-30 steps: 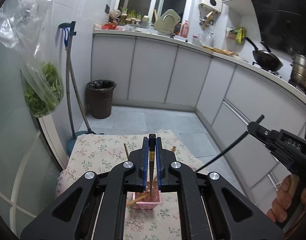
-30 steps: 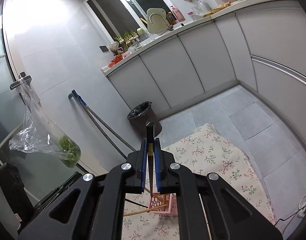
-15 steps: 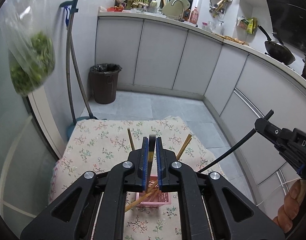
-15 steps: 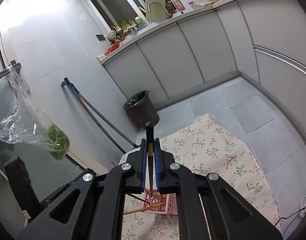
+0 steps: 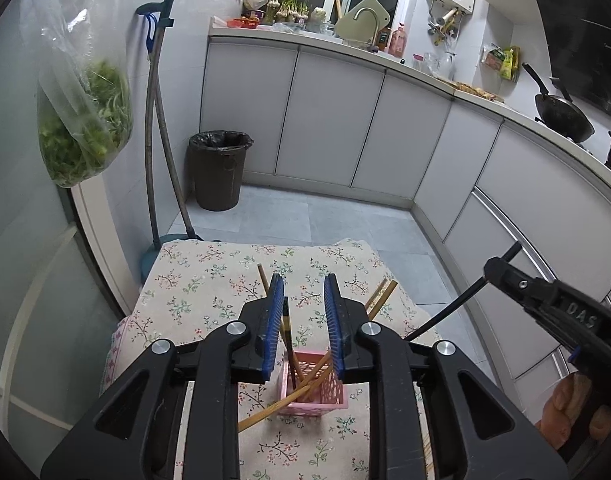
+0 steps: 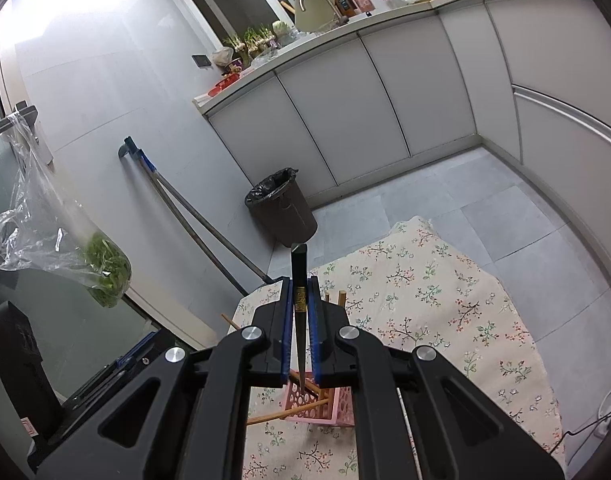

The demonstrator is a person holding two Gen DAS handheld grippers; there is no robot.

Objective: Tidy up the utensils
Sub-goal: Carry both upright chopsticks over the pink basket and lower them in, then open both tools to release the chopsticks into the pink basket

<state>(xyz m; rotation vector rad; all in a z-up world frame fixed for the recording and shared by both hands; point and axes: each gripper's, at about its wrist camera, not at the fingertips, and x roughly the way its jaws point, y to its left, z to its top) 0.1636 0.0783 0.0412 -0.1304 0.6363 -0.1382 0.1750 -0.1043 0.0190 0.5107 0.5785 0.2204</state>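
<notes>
Left wrist view: left claw [image 5: 304, 300] is spread above the pink basket [image 5: 314, 388], where wooden chopsticks [image 5: 289, 402] and a dark chopstick [image 5: 288, 336] are held on the floral tabletop [image 5: 209, 280]. Right claw [image 6: 301, 292] is pinched on a black chopstick [image 6: 299, 280], tip over the basket [image 6: 329, 404].

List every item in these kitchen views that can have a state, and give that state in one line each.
left gripper: open, holding nothing, above the basket.
right gripper: shut on a dark chopstick, tip pointing down into the basket.
pink basket: upright on the floral cloth, holding several leaning chopsticks.
bin: lidless, lined with a black bag.
cabinet doors: closed.
</notes>
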